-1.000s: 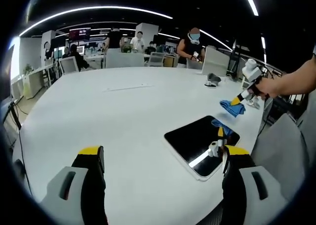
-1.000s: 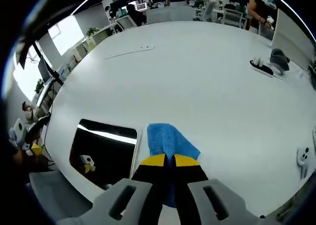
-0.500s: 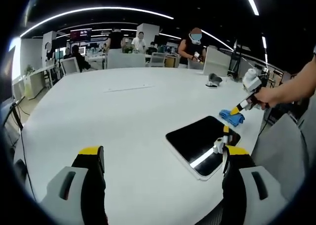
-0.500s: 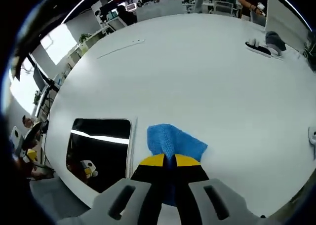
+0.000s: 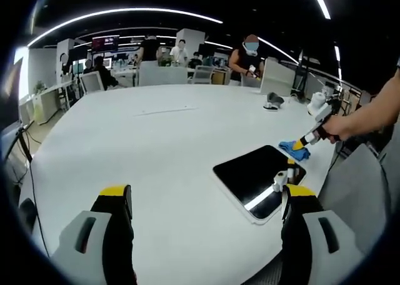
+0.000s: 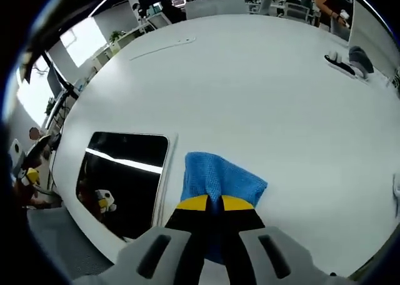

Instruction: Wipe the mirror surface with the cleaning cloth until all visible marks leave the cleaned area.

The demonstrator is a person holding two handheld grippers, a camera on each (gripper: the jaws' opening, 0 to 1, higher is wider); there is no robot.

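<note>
Two handheld grippers over a big white table (image 5: pixel 125 147). Right gripper (image 6: pixel 208 205): jaws pinched tight on a blue cleaning cloth (image 6: pixel 215 179), which fans out ahead of the tips, lying on the tabletop just beside the mirror (image 6: pixel 122 179), w/ the mirror to its left in the right gripper view. Mirror is a dark, glossy rounded rectangle, flat on the table, near the edge. Left gripper (image 5: pixel 206 200): jaws spread wide, holding nothing, hovering well back from the mirror (image 5: pixel 257 179). Cloth looks soft, light, floppy; likely bunches when pushed, so a grip at one folded edge suits it. Mirror probably stiff, slick, fragile; may slide under wiping. Marks on glass: can't tell.
</note>
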